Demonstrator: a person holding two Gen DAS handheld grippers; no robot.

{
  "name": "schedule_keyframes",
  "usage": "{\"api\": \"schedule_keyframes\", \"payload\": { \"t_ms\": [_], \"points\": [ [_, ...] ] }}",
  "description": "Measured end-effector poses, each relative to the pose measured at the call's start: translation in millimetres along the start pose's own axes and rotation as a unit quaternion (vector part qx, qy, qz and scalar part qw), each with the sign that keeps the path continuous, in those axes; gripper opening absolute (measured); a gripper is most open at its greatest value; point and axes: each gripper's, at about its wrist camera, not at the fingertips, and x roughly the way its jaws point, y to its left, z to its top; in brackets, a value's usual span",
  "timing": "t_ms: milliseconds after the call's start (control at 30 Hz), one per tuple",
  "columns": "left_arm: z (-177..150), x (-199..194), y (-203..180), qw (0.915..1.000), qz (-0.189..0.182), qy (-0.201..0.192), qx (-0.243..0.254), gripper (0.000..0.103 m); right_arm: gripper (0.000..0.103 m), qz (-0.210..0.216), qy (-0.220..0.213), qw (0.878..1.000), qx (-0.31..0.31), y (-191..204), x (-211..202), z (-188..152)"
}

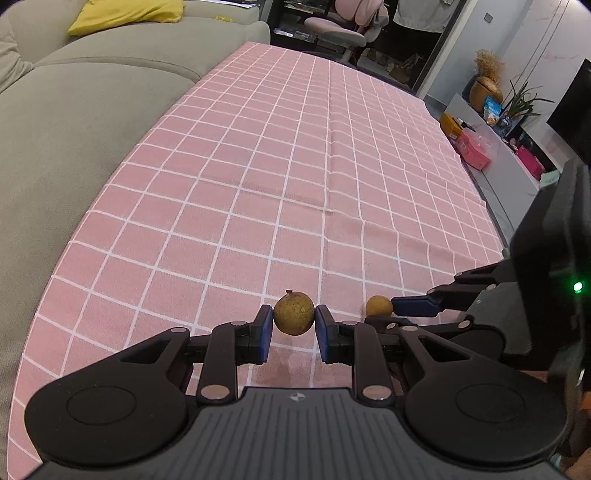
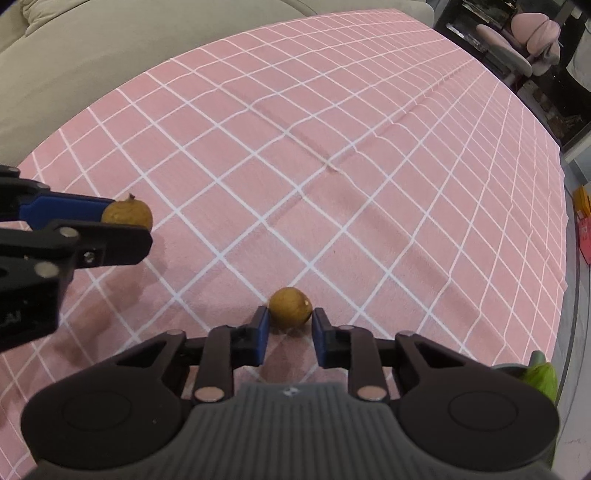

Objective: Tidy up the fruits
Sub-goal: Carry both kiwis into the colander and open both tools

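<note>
My left gripper (image 1: 294, 320) is shut on a small round brown fruit (image 1: 294, 313) with a stem nub, held between its blue pads just above the pink checked tablecloth (image 1: 280, 177). That fruit also shows in the right wrist view (image 2: 127, 214), at the left. My right gripper (image 2: 289, 322) has its pads on both sides of a second brown fruit (image 2: 290, 307) that rests on the cloth (image 2: 332, 166); a thin gap shows at the right pad. The second fruit also shows in the left wrist view (image 1: 378, 306), beside the right gripper's blue finger (image 1: 417, 306).
A grey sofa (image 1: 74, 122) runs along the table's left side, with a yellow cushion (image 1: 125, 14) on it. A pink chair (image 1: 340, 29) stands beyond the far end. A low cabinet with boxes and plants (image 1: 495, 122) is at the right. A green object (image 2: 541, 376) lies off the table's right edge.
</note>
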Motion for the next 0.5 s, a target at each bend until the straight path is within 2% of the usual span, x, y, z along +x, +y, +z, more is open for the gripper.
{"api": "schedule_keyframes", "payload": {
  "t_ms": [200,500],
  "points": [
    [5.1,-9.9,-5.4,0.9999,-0.003,-0.011,0.002,0.027,0.02,-0.005,0.0,1.0,0.003,3.4,-5.7,0.1],
    [9.1,-41.8,-22.6,0.9987,0.003,-0.042,0.029,0.027,0.02,0.009,-0.063,0.998,0.026,5.0,-69.4,-10.3]
  ]
}}
